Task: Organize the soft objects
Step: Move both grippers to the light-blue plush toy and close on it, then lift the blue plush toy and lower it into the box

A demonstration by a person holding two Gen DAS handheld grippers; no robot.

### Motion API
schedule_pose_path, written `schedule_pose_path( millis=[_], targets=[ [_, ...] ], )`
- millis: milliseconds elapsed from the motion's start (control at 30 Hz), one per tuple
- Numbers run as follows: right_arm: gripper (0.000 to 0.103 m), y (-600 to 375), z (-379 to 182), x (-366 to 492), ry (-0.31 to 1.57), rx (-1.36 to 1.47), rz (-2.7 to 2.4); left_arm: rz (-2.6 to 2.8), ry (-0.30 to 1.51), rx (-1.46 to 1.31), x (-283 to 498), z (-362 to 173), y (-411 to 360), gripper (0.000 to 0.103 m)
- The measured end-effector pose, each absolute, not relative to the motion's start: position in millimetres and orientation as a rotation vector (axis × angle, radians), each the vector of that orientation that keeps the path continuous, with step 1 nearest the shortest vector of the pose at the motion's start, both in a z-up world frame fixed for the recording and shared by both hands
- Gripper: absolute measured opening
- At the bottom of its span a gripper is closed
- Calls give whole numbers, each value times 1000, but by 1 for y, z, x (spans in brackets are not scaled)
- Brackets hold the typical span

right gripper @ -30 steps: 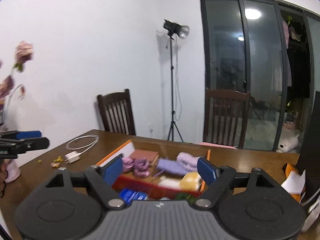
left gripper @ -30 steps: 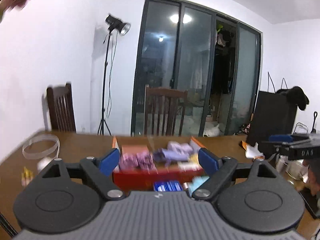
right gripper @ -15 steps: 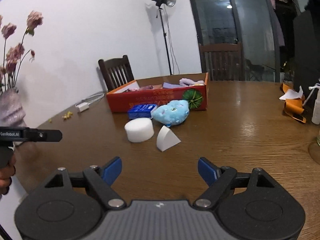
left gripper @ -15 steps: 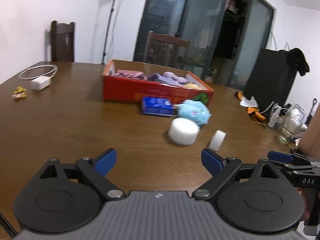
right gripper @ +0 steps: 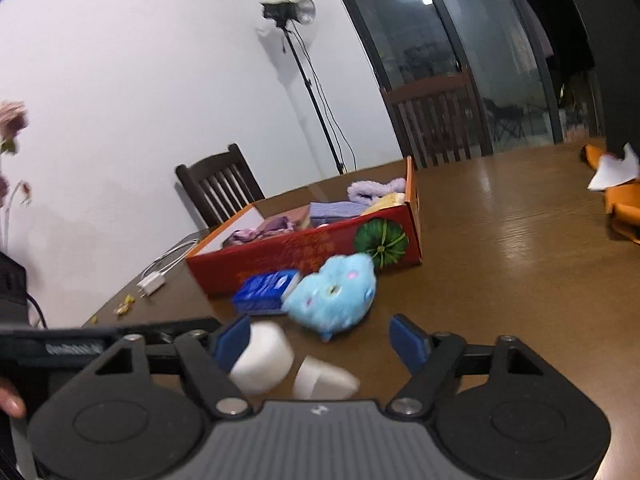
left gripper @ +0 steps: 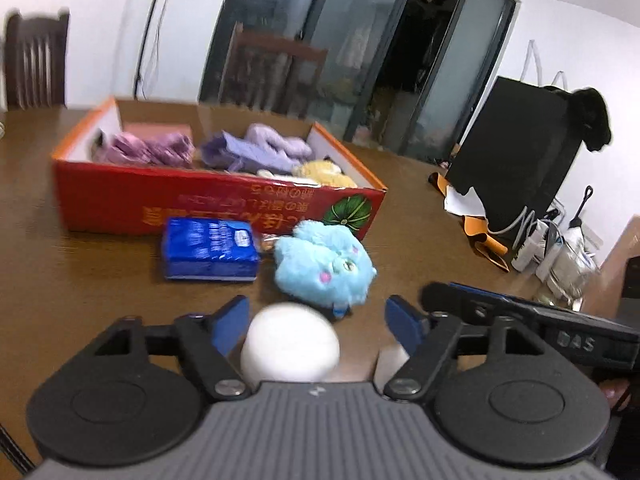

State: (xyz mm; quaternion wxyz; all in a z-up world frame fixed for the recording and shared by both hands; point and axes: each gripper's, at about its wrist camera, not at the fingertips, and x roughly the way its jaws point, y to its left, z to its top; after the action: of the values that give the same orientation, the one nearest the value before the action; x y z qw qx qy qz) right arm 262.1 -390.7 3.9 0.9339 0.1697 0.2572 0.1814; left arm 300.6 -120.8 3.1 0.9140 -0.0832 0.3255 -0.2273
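- The left gripper (left gripper: 318, 320) is low over the brown table (left gripper: 80, 280). Its blue fingers (left gripper: 230, 322) have just been closing, but they are apart and press on nothing. A round white sponge (left gripper: 290, 350) sits between them, with a gap on each side.
- The right gripper (right gripper: 320, 338) is low too. Its jaws have also just been closing and are apart. A white wedge sponge (right gripper: 324, 378) lies on the table between them, untouched.
- Just behind the round sponge lies a fluffy blue plush toy (left gripper: 324, 266).
- Beside the toy, on its left, is a blue tissue pack (left gripper: 210, 248).
- Right behind both stands a red cardboard box (left gripper: 216, 204) with a green pumpkin picture on its front.
- Inside the box are soft purple things (left gripper: 256, 148) and a yellow plush (left gripper: 324, 172).
- Farther off are dark wooden chairs (right gripper: 218, 188), a lamp on a stand (right gripper: 290, 10) and glass doors (left gripper: 340, 48).
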Motion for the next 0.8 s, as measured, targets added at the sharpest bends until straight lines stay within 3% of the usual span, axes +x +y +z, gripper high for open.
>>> schedule_pose_path(
  millis=[133,233,300,400,800],
  targets=[
    [56,-395,-6,322,560,421,383,-498,728,-207,342,-12,-129,69],
    [44,-394,-19,353,598,440,368,-532,749,-242,358,-21,-131,68],
    [38,-393,-29,361,625,455,382,-559,757,-263,363,-27,-131,59],
    [37,-395,-37,363,646,487,401,-564,773,-285,366,-35,-131,53],
    [33,-397,-39,356,627,507,433,-577,693,-245,357,-33,-134,51]
  ],
)
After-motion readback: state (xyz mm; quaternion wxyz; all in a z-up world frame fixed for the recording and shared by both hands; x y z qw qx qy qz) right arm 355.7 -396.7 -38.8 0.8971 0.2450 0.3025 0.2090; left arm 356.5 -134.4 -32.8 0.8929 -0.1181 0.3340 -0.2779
